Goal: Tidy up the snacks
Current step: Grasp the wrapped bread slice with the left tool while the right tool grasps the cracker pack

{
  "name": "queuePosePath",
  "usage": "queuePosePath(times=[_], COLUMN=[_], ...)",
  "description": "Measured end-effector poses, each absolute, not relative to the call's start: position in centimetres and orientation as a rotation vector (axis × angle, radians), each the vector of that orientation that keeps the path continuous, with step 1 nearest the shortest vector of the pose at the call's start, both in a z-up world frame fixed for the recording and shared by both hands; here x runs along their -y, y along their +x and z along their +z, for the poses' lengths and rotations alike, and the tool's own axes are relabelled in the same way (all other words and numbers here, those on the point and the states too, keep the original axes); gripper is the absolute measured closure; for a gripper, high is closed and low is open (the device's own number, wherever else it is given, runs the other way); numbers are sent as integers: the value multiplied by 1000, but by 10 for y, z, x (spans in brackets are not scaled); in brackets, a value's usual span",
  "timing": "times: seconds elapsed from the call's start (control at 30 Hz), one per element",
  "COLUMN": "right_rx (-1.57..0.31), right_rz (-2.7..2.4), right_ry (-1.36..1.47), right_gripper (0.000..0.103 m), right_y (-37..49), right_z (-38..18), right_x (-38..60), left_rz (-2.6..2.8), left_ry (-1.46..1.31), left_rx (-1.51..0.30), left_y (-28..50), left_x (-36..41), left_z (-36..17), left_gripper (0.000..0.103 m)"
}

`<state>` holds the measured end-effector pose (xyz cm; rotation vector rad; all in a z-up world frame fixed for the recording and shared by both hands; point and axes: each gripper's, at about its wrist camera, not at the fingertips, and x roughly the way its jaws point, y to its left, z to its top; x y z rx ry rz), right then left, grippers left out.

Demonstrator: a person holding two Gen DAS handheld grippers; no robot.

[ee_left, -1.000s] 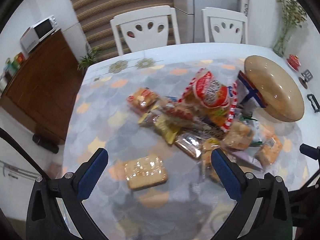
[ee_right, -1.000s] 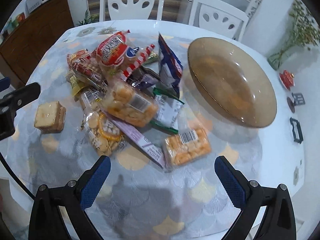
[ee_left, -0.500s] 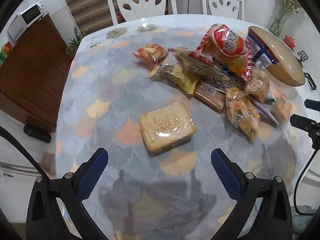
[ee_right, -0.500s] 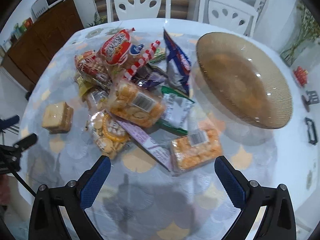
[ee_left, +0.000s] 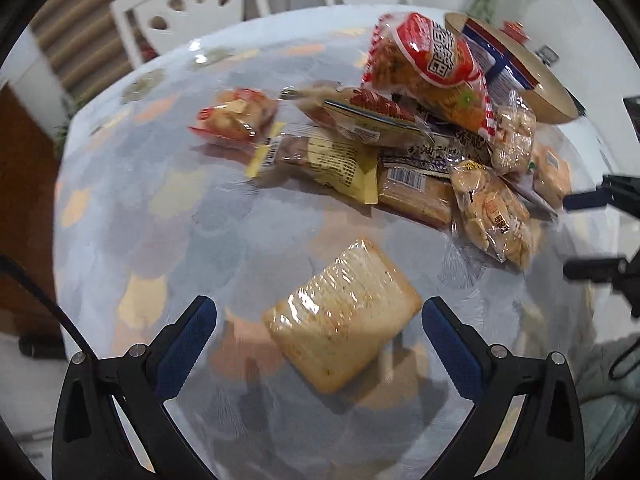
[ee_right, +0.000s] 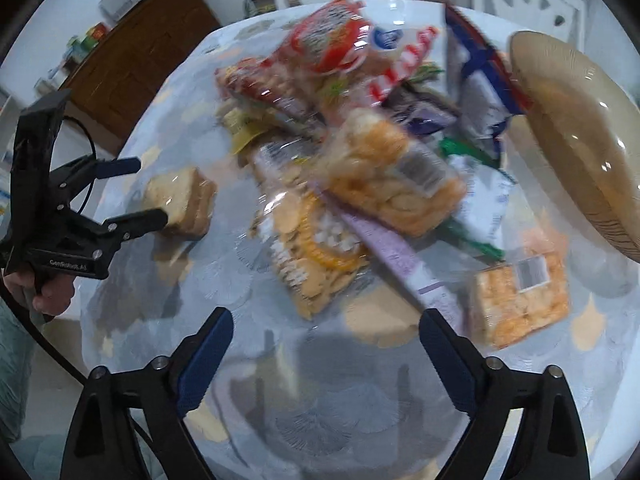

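Observation:
A clear-wrapped square cracker pack [ee_left: 342,316] lies alone on the patterned tablecloth [ee_left: 132,216], between the wide-apart fingers of my open left gripper [ee_left: 316,312], with gaps on both sides. From the right wrist view, the left gripper [ee_right: 136,192] straddles that cracker pack [ee_right: 182,200] at its tips. My right gripper [ee_right: 325,322] hovers low over bare cloth. Its jaws are closing with nothing between them. A round-cracker pack [ee_right: 316,256] lies just ahead of it. The snack pile is topped by a red bag [ee_left: 432,68].
A brown glass bowl [ee_right: 580,128] sits right of the pile, and an orange cracker pack [ee_right: 520,296] lies near it. White chairs [ee_left: 192,12] stand behind the table. A wooden cabinet [ee_right: 132,56] is at the left. A hand [ee_right: 44,292] holds the left gripper.
Both grippers sank toward the table. The left one came down over the square cracker pack, which now lies between its fingers. The right gripper's fingers stand slightly closer together.

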<state>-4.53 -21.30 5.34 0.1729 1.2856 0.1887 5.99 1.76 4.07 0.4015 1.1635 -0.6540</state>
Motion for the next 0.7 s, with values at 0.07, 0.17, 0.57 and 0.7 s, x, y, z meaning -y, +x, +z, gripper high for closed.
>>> queuePosePath(times=[0.07,0.17,0.57,0.7], right_rx=[-1252,-1225,-1247,-1224], right_rz=[141,94,173,158], right_ry=[182,223,-135,-260], right_gripper=[10,10,10,10], right_y=[-43,-27,26,30], right_z=[60,66,53,43], right_x=[226,248,212,189], left_rz=[-689,-773,-707,-683], left_ry=[402,383,451,480], left_rx=[-1185,-1264,-1247,-1212], left_y=[63,58,56,48], left_x=[-16,-15,-4,3], left_z=[35,26,2,4], left_gripper=[1,1,33,35])
